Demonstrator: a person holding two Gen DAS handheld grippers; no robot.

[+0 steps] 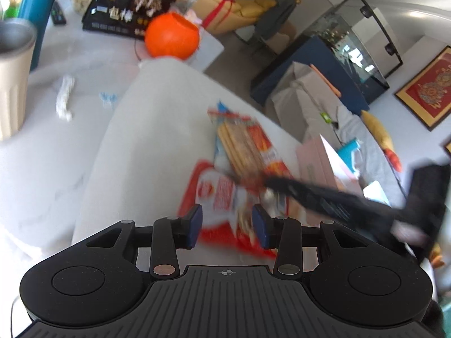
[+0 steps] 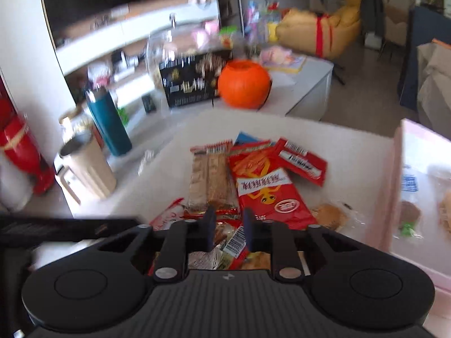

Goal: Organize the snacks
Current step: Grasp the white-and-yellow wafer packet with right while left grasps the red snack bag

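Both pairs of blue-padded fingers stand spread with nothing between them. Left gripper [image 1: 227, 226] sits at lower centre of the left wrist view, its fingers [image 1: 195, 225] apart over a blurred red-and-white snack packet [image 1: 217, 194] lying on the white table [image 1: 146, 129]. Just above it in the frame lies a clear packet of biscuit sticks [image 1: 242, 146]. A dark object, too blurred to identify, crosses from the right edge to the frame's centre. An orange pumpkin-shaped bowl [image 1: 172, 35] stands at upper centre, with a black printed box [image 1: 124, 8] to its upper left and a beige cup [image 1: 12, 79] at the left edge.

Right gripper [image 2: 229, 232] sits at lower centre of the right wrist view, fingers [image 2: 210, 229] apart above a pile of snacks on the table [image 2: 352, 152]: a silver-and-red wrapper [image 2: 225, 250] directly beneath, a clear packet of brown bars [image 2: 210, 180] above it, and a large red snack bag [image 2: 265, 183] just to the right, touching a smaller red sachet [image 2: 303, 160]. A round cookie in clear wrap [image 2: 329, 215] lies at the bag's lower right. A teal bottle [image 2: 108, 122] and the beige cup [image 2: 87, 166] stand at the left; the pumpkin bowl [image 2: 243, 83] is at upper centre.
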